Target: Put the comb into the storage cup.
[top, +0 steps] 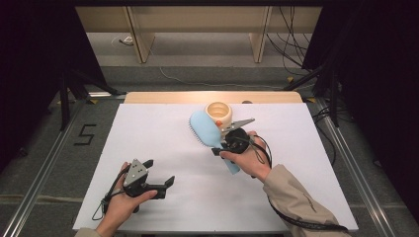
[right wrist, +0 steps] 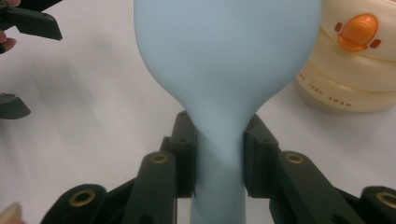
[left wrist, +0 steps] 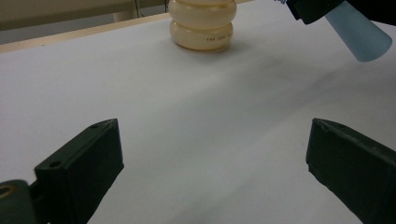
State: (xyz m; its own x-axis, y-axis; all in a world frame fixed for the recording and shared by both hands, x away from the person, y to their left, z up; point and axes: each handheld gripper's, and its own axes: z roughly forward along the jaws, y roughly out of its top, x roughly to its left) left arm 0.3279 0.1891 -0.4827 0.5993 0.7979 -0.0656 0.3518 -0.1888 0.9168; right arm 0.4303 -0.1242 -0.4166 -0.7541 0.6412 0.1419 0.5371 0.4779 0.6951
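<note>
scene: a white table top (top: 163, 148) seen from above, with a person's two forearms coming in from the near edge, a black two-jaw gripper in each hand.
right gripper (top: 223, 145): held near the middle of the table, a little right of centre; its jaws are closed on the narrow neck of a light blue hairbrush (top: 207, 133).
hairbrush: lifted off the table and tilted, its wide oval head pointing away and to the left, bristles along the left edge, and the handle end sticking out toward the person below the hand.
right gripper view: the two black jaws press on either side of the brush neck (right wrist: 219, 140), with the smooth blue back of the head rising above them.
cream pot (top: 218, 112): a round, ribbed, cream-coloured container standing upright on the table just behind the brush head; an orange duck-like mark shows on its side in the right gripper view (right wrist: 357, 32).
left gripper (top: 159, 174): held low at the near left of the table, well apart from the brush and the pot; its jaws are spread wide with nothing between them.
left gripper view: the two black jaws (left wrist: 210, 172) stand far apart over bare white table, the cream pot (left wrist: 201, 25) farther off, the blue handle tip (left wrist: 359, 35) at the upper right.
</note>
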